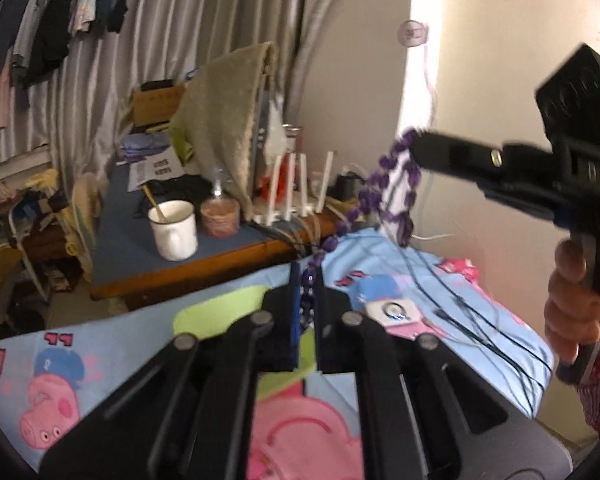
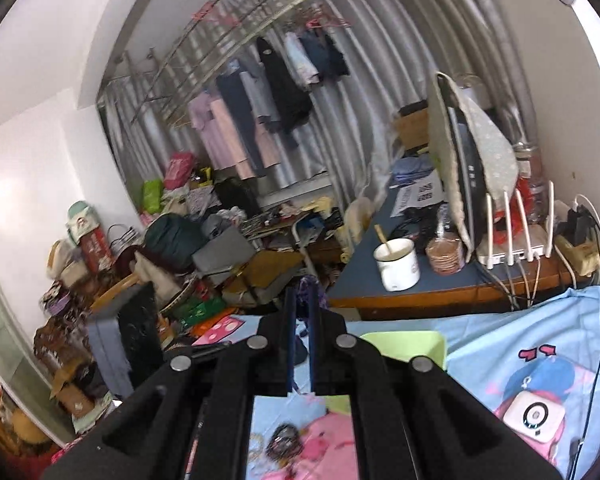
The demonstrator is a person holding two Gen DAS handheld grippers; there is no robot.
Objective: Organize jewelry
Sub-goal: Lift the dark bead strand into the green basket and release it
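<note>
A purple bead necklace (image 1: 380, 184) hangs stretched in the air above the cartoon bedsheet (image 1: 100, 364). My left gripper (image 1: 306, 276) is shut on its lower end, with beads showing between the blue pads. The strand climbs to the upper right, where my right gripper (image 1: 418, 144) is shut on its other end and loops dangle below the tip. A hand (image 1: 572, 304) holds that gripper's handle. In the right wrist view the right gripper (image 2: 302, 292) pinches purple beads (image 2: 309, 282) at its fingertips. Dark beaded jewelry (image 2: 282, 442) lies on the sheet below it.
A green tray (image 2: 404, 346) sits on the bed just past the grippers. A small white device (image 1: 394, 314) and thin black cables (image 1: 480, 320) lie on the sheet to the right. A desk (image 1: 204, 268) behind holds a white mug (image 1: 174, 230), a jar and a white rack.
</note>
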